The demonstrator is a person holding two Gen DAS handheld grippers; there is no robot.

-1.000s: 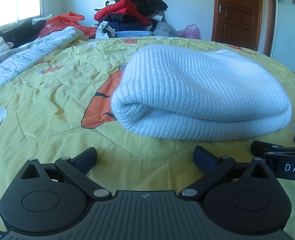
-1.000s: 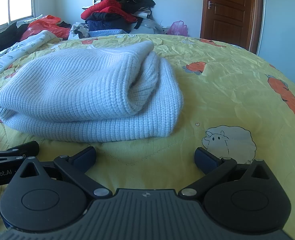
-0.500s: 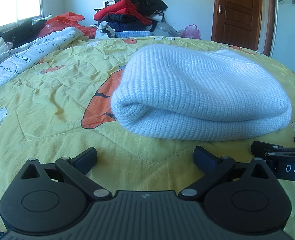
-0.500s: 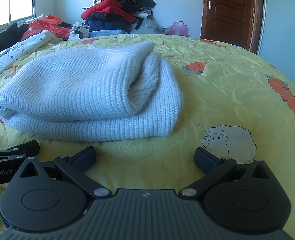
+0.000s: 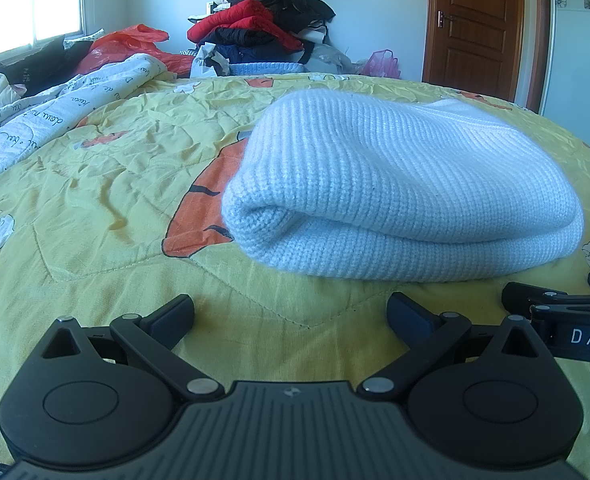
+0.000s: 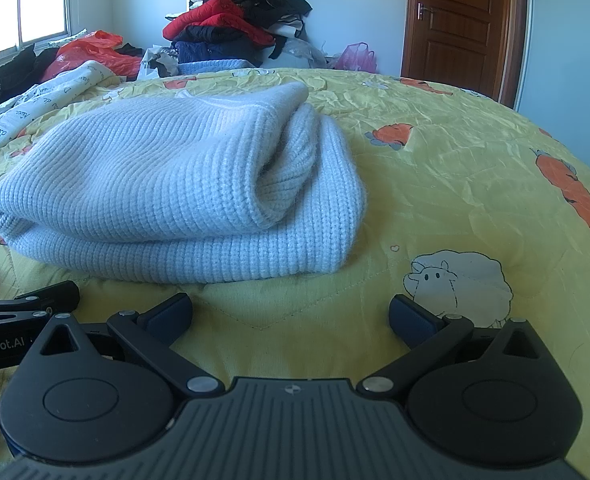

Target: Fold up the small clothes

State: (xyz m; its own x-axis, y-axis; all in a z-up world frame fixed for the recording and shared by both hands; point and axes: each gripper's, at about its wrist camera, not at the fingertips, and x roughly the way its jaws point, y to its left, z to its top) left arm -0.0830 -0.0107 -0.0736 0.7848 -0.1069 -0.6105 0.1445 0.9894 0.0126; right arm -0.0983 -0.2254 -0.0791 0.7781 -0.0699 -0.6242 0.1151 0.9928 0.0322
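A pale blue knitted sweater [image 5: 399,192] lies folded in a thick bundle on the yellow cartoon bedspread [image 5: 107,208]. My left gripper [image 5: 291,314] rests low on the bed just in front of it, open, nothing between its fingers. In the right wrist view the same sweater [image 6: 175,196] sits ahead and to the left, its rolled end facing right. My right gripper [image 6: 291,314] is open too, empty, a short way from the bundle's near edge. Each gripper's side shows at the edge of the other's view.
A heap of red, black and dark blue clothes [image 5: 255,32] is piled beyond the bed's far edge. A white printed quilt [image 5: 35,120] lies along the left side. A brown wooden door [image 5: 475,24] stands at the back right. Orange plastic bags [image 6: 91,52] sit near the window.
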